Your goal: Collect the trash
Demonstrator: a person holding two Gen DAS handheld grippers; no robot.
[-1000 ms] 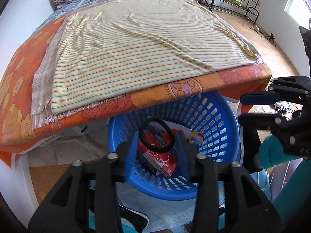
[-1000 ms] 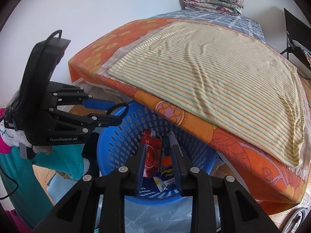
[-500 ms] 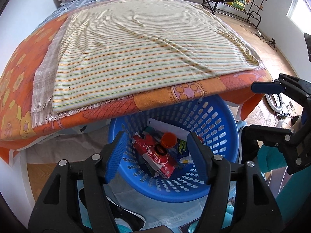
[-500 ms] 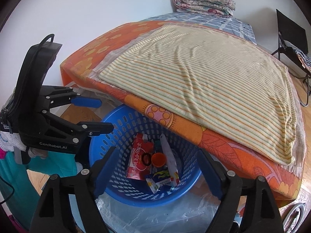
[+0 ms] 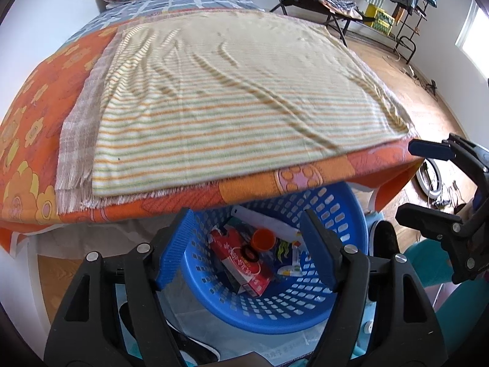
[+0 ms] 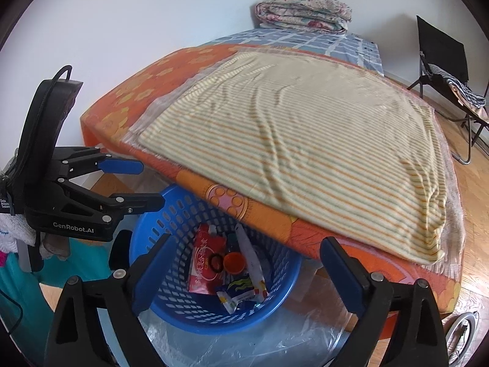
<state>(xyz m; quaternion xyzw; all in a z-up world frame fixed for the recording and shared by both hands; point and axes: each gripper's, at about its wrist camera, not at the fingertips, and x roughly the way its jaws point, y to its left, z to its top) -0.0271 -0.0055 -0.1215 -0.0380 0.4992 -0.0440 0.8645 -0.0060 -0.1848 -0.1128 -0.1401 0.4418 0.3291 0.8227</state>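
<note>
- left tongs (image 5: 249, 246): jaws opening, nothing between the pads; they hang over the blue basket (image 5: 345, 223), aimed down into it
- right tongs (image 6: 244, 270): jaws opening too, spread wider, nothing pinched; also above the basket, w/ the left tongs to their left in the right wrist view
- trash lies in the basket bottom, below both sets of tongs: red packet (image 5: 241, 260) w/ a black ring (image 5: 249, 252) on top, orange cap (image 5: 264, 240) just beside the ring, white tube (image 6: 249, 255) leaning past the cap, small blue/white wrappers (image 6: 241, 290) nearest the right tongs
- basket sits on clear plastic sheet (image 6: 244, 345) on the floor, its far side tucked under the bed edge
- beyond the tongs: bed w/ orange flowered sheet (image 5: 27, 122) and striped cloth (image 5: 244, 107) spread on top; folded quilt (image 6: 302, 13) at the far end
- black folding chair (image 6: 443, 58) far right of the right tongs
</note>
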